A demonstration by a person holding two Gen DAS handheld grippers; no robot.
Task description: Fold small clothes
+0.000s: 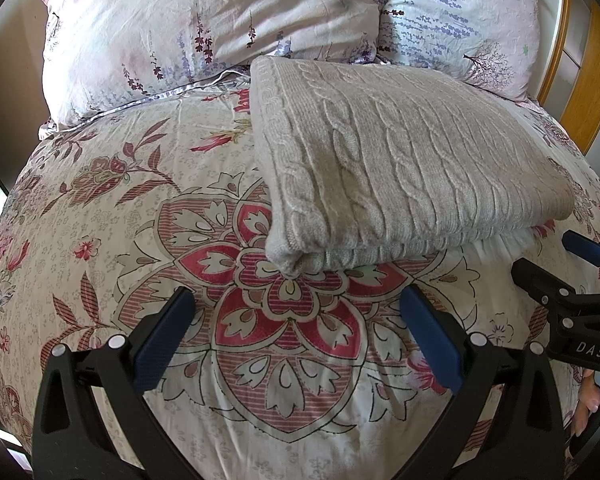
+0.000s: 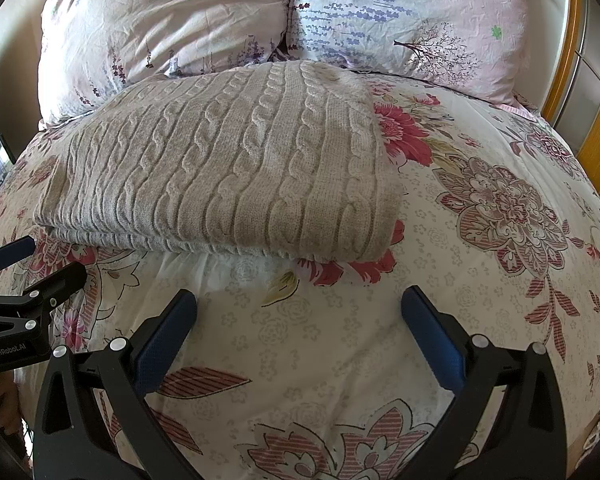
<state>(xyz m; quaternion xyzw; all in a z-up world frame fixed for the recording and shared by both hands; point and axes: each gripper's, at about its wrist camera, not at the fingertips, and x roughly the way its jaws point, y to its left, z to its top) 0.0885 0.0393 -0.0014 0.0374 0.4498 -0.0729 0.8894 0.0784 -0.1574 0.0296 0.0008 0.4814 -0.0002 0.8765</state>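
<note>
Folded grey cable-knit sweater (image 1: 400, 160) lying upper right of centre on floral bedspread (image 1: 100, 240). Left gripper (image 1: 296, 312) and right gripper (image 2: 298, 312) low in frame, both spread wide, empty.

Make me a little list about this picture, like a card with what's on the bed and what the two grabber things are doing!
Place: a bed with a flowery duvet
Clothing: one grey cable-knit sweater, folded into a neat rectangle
Behind it: two pillows, side by side
Left gripper: open, holding nothing, just short of the sweater
Right gripper: open, holding nothing, also just short of it
Touching the sweater: neither gripper
</note>
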